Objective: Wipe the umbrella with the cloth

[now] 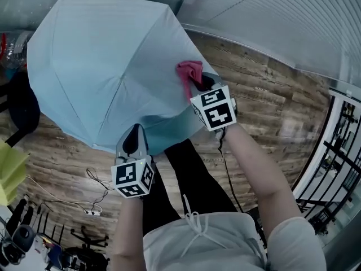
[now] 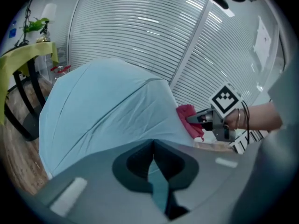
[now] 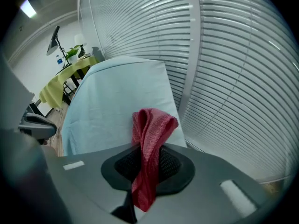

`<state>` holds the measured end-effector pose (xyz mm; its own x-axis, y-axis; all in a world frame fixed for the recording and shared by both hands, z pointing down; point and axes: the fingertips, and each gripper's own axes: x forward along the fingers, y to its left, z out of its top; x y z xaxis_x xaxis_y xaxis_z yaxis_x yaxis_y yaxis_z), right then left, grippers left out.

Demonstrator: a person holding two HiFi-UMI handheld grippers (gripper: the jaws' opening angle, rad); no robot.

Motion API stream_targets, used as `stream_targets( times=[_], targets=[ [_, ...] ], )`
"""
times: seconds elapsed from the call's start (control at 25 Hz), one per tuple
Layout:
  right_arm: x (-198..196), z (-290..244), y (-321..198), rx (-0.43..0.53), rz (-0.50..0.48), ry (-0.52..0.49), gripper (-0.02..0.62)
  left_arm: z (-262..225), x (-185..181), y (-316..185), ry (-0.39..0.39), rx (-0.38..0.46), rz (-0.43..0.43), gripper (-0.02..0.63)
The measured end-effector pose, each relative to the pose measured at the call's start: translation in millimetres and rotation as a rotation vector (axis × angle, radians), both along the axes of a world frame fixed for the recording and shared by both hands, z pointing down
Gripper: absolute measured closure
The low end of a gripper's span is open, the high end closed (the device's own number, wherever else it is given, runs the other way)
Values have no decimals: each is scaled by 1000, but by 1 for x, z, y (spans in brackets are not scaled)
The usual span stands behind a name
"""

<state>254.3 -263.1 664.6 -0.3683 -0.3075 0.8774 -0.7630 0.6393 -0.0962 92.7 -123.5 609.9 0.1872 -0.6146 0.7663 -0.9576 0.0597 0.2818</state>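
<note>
While the left gripper (image 1: 134,133) pinches the umbrella (image 1: 107,61) edge, the right gripper (image 1: 196,83) clamps the cloth (image 1: 189,71) (yellow-draped table (image 2: 25,54) beyond).

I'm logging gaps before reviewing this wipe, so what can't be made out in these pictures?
Shaft and handle of the umbrella: hidden under its canopy, all views.
Whether the cloth touches it: right tool covers that spot, head view.
Floor clutter, bottom left: too small and dark, head view.

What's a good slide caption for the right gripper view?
Right gripper shut on a folded red woven cloth, in front of the open pale blue fabric umbrella, with white slatted blinds behind.
</note>
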Motion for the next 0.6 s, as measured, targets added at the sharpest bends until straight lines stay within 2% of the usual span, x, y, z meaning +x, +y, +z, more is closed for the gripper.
stream_targets(
  times=[0.2,0.4,0.6],
  targets=[
    [43,19,-19,-7,54,54,535,5,17,-10,-7,-12,33,600],
    [75,31,-28,-6,59,109,535,12,32,-21,19,-13,21,600],
    [100,29,-27,20,64,182,535,9,53,-21,48,5,58,600]
  ],
)
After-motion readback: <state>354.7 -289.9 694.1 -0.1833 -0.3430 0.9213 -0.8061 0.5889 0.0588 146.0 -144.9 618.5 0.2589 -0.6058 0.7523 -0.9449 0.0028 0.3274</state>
